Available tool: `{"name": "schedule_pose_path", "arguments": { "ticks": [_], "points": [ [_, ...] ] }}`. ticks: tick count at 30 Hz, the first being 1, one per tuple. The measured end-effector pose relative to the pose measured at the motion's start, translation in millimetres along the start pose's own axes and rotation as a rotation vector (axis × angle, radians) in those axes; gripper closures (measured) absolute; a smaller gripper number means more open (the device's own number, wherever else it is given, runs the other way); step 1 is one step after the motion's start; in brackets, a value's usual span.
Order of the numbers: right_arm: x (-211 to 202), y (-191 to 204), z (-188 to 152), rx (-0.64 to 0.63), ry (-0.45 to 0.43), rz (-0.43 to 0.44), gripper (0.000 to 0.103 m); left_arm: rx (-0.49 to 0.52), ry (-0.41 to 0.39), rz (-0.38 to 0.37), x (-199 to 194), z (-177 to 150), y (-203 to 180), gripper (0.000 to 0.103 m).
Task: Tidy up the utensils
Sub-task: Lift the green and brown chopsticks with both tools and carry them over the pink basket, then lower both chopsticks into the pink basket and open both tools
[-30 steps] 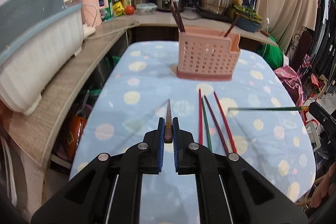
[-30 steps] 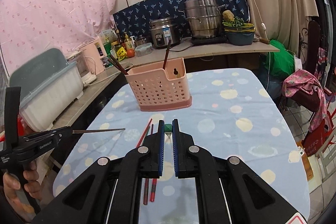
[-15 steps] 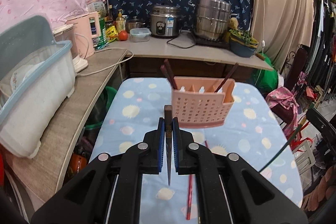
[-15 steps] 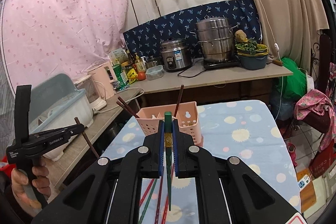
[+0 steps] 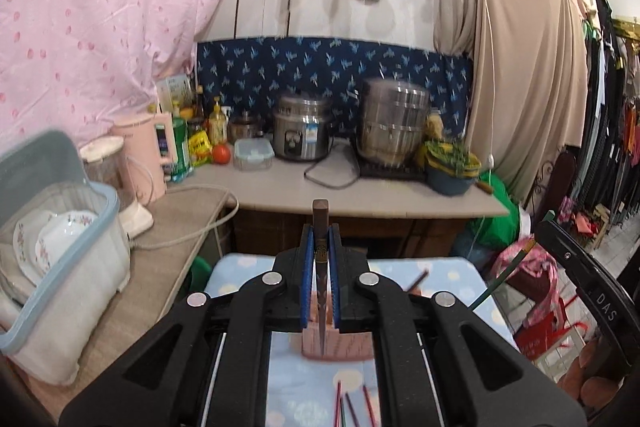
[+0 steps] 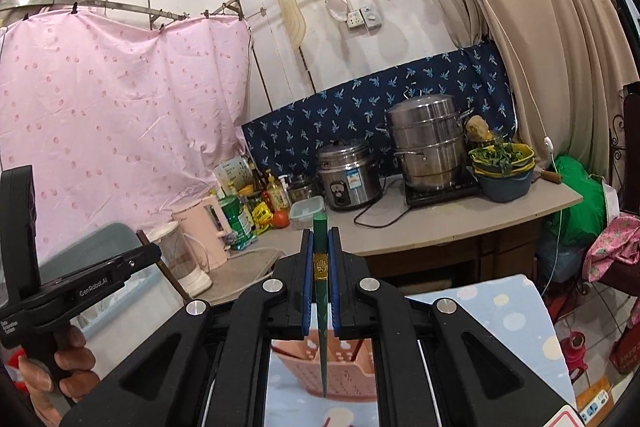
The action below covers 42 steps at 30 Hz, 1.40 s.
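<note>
My left gripper (image 5: pixel 320 275) is clamped on a dark brown chopstick (image 5: pixel 320 223), upright, tapering to a point over the perforated pink basket (image 5: pixel 340 345) below my fingers. My right gripper (image 6: pixel 320 279) pinches a glossy green chopstick (image 6: pixel 320 227) above that basket (image 6: pixel 344 373). Loose chopsticks (image 5: pixel 352 405) lie nearer on the dotted cloth.

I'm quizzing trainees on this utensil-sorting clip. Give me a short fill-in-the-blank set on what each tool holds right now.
1. The left tool is shut on a ____ chopstick.
2. The right tool is shut on a ____ chopstick.
3. Both chopsticks hang point-down over a ____ basket.

Missing words: brown; green; pink
</note>
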State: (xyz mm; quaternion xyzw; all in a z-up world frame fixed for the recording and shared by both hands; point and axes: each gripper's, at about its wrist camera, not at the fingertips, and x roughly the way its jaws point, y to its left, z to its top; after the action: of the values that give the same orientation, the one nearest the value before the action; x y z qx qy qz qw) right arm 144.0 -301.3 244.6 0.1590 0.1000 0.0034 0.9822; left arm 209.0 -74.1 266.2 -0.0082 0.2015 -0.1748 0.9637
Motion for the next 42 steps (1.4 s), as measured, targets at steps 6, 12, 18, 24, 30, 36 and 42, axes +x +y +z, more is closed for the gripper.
{"name": "schedule_pose_path", "arguments": {
  "ticks": [6, 12, 18, 24, 30, 36, 42],
  "points": [
    [41.4, -1.0, 10.5, 0.009, -0.021, -0.006, 0.096, 0.009, -0.077, 0.005, 28.9, 20.4, -8.3, 0.096],
    [82.3, -11.8, -15.8, -0.007, 0.051, -0.039, 0.096, 0.014, -0.019, 0.002, 70.1, 4.6, -9.5, 0.096],
    [109.0, -21.4, -49.1, -0.01, 0.135, -0.05, 0.096, 0.019, 0.058, -0.004, 103.0, -24.0, -9.2, 0.096],
    [122.7, -23.1, -68.5, -0.024, 0.186, -0.065, 0.096, 0.017, 0.094, -0.007, 116.2, -37.5, -9.2, 0.095],
    [115.6, -24.3, -68.2, -0.02, 0.174, -0.064, 0.09, 0.033, 0.08, 0.022, 112.8, -39.3, -11.8, 0.069],
    [90.8, -19.4, -60.2, -0.024, 0.143, -0.042, 0.08, 0.042, 0.055, 0.032, 95.4, -37.2, -11.2, 0.058],
    [57.9, -10.5, -66.3, -0.033, 0.162, -0.015, 0.08, 0.065, 0.061, 0.035, 68.2, -46.5, -13.3, 0.053]
  ]
}}
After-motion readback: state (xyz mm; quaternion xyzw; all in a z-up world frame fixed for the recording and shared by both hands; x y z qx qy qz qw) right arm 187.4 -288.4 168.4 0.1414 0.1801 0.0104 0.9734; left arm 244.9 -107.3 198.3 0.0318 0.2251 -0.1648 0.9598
